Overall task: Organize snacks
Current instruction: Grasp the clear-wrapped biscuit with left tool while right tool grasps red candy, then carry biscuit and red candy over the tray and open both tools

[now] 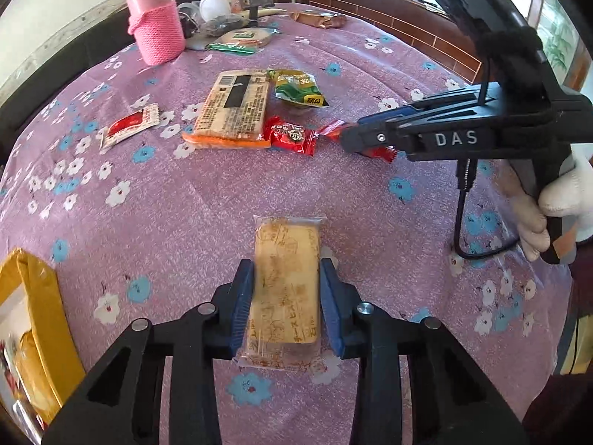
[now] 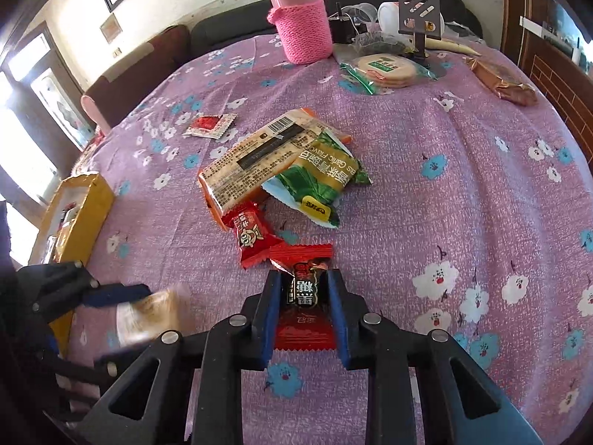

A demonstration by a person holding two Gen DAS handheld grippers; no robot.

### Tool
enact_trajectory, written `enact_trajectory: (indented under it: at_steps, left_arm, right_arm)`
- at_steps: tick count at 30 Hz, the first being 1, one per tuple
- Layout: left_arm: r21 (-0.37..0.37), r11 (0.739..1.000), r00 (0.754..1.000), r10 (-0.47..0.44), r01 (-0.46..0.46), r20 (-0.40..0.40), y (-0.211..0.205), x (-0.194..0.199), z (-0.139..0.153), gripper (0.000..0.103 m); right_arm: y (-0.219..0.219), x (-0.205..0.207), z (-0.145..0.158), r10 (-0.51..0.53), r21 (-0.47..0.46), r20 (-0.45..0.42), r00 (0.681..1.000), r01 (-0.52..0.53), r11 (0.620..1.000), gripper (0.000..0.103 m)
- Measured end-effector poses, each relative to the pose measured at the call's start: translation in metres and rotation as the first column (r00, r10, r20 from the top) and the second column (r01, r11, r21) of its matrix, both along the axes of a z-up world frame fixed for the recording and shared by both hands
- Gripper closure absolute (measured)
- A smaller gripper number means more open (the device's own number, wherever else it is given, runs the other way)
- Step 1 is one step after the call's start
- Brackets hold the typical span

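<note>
A round table under a purple floral tablecloth (image 1: 222, 200) carries the scattered snacks, with a yellow cardboard box (image 2: 79, 207) open at its edge on the left gripper's side and a flask in a pink knitted sleeve (image 2: 302, 26) at the far rim. Mid-table, a long cracker pack (image 2: 255, 163) overlaps a green garlic-flavour pouch (image 2: 322, 185), with a red candy (image 2: 250, 235) touching the cracker pack's near end and a small red-and-white sachet (image 1: 128, 126) lying apart. Nearer, the left gripper (image 1: 287, 289) has its blue pads pressed against both long sides of a clear-wrapped yellow cake bar (image 1: 285, 289) lying flat on the cloth. The right gripper (image 2: 305, 289), held in a white-gloved hand (image 1: 556, 207), pinches a red-and-black wrapped candy (image 2: 305, 296) by its dark middle, the wrapper's crimped ends sticking out fore and aft. Both grasps appear just made, so the step in hand looks like pick-up; the next move likely calls for lifting each snack clear without snagging its neighbours and carrying it over to the box
</note>
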State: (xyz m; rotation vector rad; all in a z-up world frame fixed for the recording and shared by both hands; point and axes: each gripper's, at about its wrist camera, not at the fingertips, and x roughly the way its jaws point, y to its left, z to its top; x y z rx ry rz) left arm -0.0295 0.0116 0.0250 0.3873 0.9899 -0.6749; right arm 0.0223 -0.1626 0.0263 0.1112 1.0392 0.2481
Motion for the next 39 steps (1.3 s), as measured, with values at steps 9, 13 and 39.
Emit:
enact_trajectory:
  at_steps: [9,13,39]
  left_arm:
    - [-0.035,0.995,0.995,0.097,-0.097,0.006,-0.002,-0.006,0.0,0.072]
    - [-0.1,0.983,0.988,0.155,-0.154,0.007,0.008,-0.014,0.008,0.072]
    - [-0.33,0.673,0.711,0.704,-0.662,0.009,0.241,-0.107,0.051,0.071]
  right_arm:
    - [-0.007,-0.014,0.0,-0.001,0.079,0.0,1.0,0.001,0.997,0.078]
    - [-0.003,-0.028,0.01,0.014,0.088,0.019,1.0,-0.016,0.996,0.078]
    - [0.234,-0.065,0.057,0.411,0.201,0.076,0.909,-0.417,0.886,0.079]
